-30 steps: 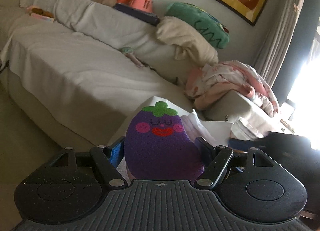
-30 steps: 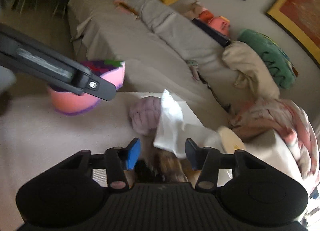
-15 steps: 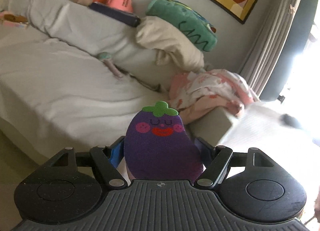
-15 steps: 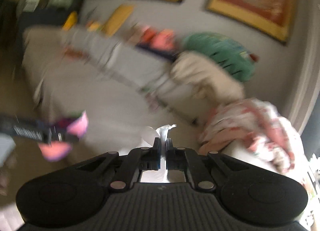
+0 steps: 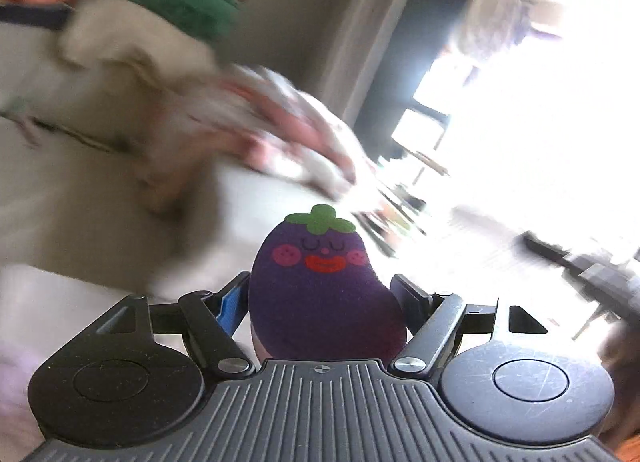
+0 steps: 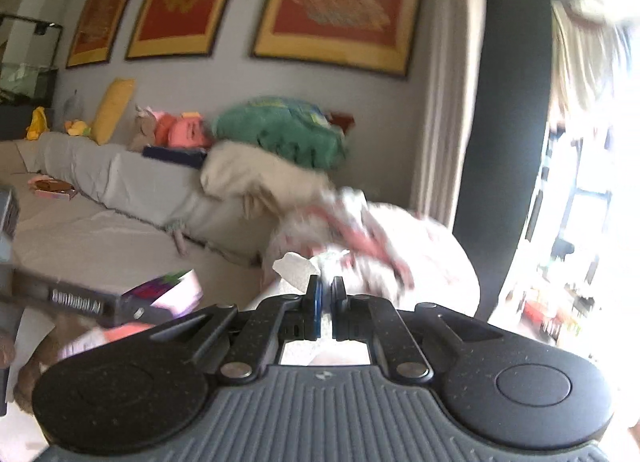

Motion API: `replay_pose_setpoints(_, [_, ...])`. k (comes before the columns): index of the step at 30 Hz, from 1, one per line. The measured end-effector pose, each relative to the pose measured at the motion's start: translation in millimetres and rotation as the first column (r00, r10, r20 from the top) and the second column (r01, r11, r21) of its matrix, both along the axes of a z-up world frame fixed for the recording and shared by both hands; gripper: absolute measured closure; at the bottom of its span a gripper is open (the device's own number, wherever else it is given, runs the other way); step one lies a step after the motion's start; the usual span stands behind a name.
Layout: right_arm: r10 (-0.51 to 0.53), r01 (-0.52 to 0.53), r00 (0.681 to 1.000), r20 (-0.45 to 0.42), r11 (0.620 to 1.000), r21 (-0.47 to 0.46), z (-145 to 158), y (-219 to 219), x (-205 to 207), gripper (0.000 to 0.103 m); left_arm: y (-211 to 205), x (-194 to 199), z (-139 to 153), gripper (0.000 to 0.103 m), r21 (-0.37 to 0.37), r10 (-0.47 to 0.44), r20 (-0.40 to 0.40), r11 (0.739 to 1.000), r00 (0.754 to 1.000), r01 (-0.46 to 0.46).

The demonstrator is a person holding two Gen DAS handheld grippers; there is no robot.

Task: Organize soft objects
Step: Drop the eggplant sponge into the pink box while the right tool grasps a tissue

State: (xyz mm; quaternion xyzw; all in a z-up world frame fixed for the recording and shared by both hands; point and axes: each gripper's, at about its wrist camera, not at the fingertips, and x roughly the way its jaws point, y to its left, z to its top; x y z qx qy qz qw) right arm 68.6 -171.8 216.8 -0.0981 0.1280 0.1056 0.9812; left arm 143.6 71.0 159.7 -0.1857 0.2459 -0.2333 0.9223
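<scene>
Closest in the left wrist view, the left gripper [image 5: 320,298] clamps a purple eggplant plush [image 5: 320,286] between its two fingers, the jaws standing wide around the toy's soft body. The plush sits upright, its green leaf cap on top and its smiling face (closed eyes, pink cheeks, red mouth) turned toward the camera.

In the right wrist view, the right gripper [image 6: 325,294] has its jaws drawn almost together, pinching a thin white tissue [image 6: 294,268] — a crumpled corner sticks up just past the fingertips, and more white shows below, between the finger bases. To the lower left of that view, the left gripper's black finger appears side-on with the eggplant plush [image 6: 168,294] in its grip, its pink back and purple edge visible.

Beyond both grippers lies a grey-covered sofa [image 6: 92,230]. At its near end sits a rumpled pink-and-white patterned blanket [image 6: 372,246], blurred in both views. Behind it a beige pillow [image 6: 256,178] leans on the backrest, with a green cushion [image 6: 280,130] on top. Further along the backrest sit orange and pink soft toys [image 6: 180,132], a yellow cushion [image 6: 114,108] and small yellow toys — all well apart from the grippers. On the wall hang three red pictures [image 6: 332,2] in gold frames, and a bright window [image 6: 592,182] fills the right side.
</scene>
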Motion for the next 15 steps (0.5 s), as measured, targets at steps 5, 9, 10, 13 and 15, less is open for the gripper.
replay_pose_setpoints(5, [0.036, -0.032, 0.994, -0.105, 0.999, 0.043, -69, -44, 8, 0.098, -71, 20, -24, 0.023, 0.067, -0.094, -0.118, 0.992, 0.989, 0.103])
replay_pose_setpoints(9, [0.124, -0.098, 0.970, -0.209, 0.987, 0.129, -105, -63, 2, 0.068, -98, 36, -51, 0.025, 0.111, -0.131, -0.217, 0.981, 0.967, 0.158])
replay_pose_setpoints(10, [0.137, -0.108, 0.969, -0.208, 0.983, 0.145, -111, -67, -4, 0.062, -101, 40, -57, 0.025, 0.115, -0.134, -0.230, 0.980, 0.964, 0.164])
replay_pose_setpoints(13, [0.156, -0.122, 0.964, -0.215, 0.979, 0.161, -117, -73, -13, 0.051, -106, 47, -63, 0.025, 0.127, -0.140, -0.238, 0.977, 0.961, 0.174])
replay_pose_setpoints(15, [0.144, -0.104, 0.961, -0.237, 0.979, 0.174, -116, -74, -12, 0.050, -95, 52, -56, 0.025, 0.083, -0.155, -0.209, 0.981, 0.966, 0.175])
